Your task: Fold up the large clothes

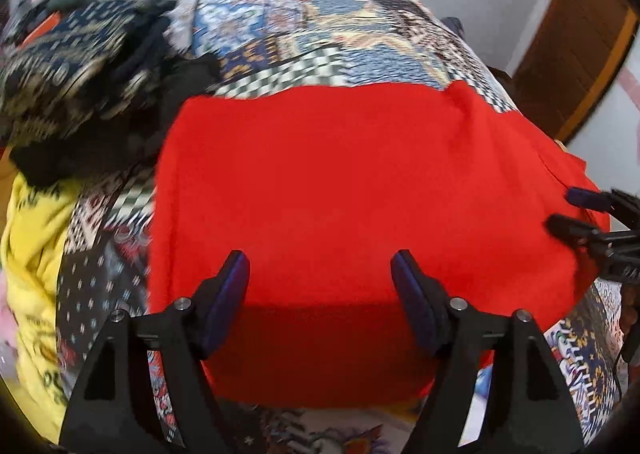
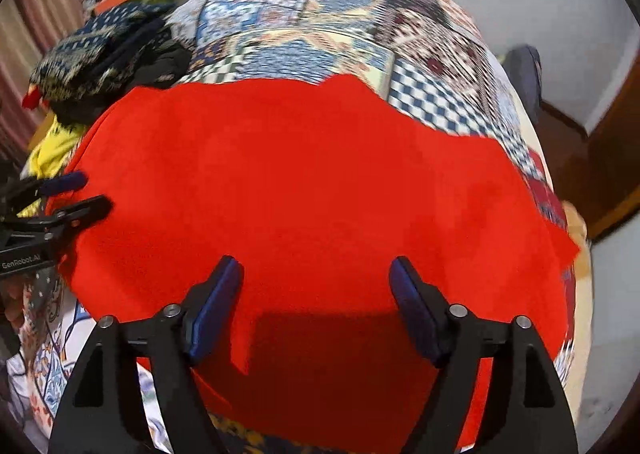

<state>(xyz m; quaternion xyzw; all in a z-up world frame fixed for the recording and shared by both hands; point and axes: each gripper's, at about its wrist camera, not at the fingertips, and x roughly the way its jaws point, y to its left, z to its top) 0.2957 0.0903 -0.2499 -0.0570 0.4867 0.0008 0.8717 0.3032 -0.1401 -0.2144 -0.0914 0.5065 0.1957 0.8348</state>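
The large flat red fabric garment (image 1: 360, 181) hid the middle of the patchwork-printed bedspread (image 1: 304, 33). Left of that garment, a heap of dark patterned clothes (image 1: 80, 61) was smeared by motion blur, and a yellow printed garment (image 1: 36, 254) ran off the picture's edge, its print unreadable.

A patchwork bedspread (image 1: 304, 33) covers the bed beside a wooden door (image 1: 576, 53).
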